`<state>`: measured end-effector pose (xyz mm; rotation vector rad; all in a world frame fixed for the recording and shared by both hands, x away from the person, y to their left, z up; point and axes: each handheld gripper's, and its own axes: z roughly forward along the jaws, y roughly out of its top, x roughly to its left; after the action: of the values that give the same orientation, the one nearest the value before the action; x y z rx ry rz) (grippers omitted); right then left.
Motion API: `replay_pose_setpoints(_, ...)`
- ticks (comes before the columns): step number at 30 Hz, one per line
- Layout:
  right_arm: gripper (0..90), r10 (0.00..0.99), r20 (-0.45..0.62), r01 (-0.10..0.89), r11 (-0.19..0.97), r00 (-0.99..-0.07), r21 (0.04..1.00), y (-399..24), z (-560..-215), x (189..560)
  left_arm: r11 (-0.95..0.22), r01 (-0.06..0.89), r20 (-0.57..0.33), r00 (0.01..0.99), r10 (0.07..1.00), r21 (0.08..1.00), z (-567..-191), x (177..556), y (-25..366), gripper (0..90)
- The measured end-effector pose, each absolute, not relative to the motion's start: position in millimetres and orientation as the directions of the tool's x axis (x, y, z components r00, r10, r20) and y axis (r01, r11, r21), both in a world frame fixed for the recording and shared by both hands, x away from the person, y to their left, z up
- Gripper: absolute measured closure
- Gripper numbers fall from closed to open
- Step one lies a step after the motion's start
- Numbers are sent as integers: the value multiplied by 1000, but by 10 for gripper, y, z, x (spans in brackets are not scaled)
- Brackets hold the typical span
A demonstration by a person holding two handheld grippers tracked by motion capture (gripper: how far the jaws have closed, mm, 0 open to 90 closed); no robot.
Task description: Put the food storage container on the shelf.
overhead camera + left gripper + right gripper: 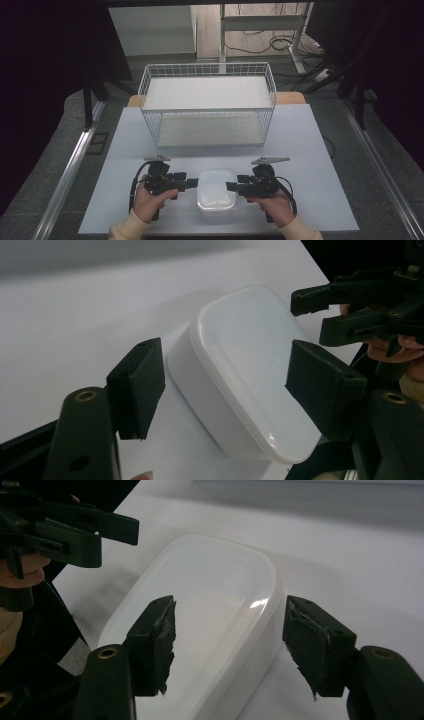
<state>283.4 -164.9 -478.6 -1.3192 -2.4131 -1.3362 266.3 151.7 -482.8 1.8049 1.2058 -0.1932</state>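
The white lidded container [216, 190] is seen near the front edge of the table [310, 150], midway between its front corners, with the wire basket [207, 102] well apart toward the back edge. It is flanked by the left gripper [192, 183] and the right gripper [231, 187], jaws parted on both, nothing clamped yet. A light, stiff plastic shell is judged here, glossy and likely slippery. A hold on each short side, pads [159, 640] set over the lid's rim and wall, is judged safest; a hard squeeze could flex it.
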Motion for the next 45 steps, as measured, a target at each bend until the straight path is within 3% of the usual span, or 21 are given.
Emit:
replay_pose_setpoints(9, 379, 645, 448, 729, 260, -619, 633, -1627, -4854, 2818, -107, 822, -598, 489, 635, 559, -4957, 2696, 1435, 342)
replay_pose_setpoints(18, 397, 640, 465, 741, 257, -612, 621, -1605, -4894, 2793, -123, 854, -652, 471, 594, 505, -5075, 2712, 1375, 448)
replay_pose_setpoints(30, 622, 644, 543, 787, 155, -539, 597, -1688, -4904, 2755, -95, 855, -658, 458, 598, 509, -5019, 2665, 1422, 612)
replay_pose_setpoints(45, 739, 622, 572, 779, 99, -534, 619, -1758, -4831, 2665, -36, 819, -660, 486, 574, 572, -4920, 2561, 1495, 753)
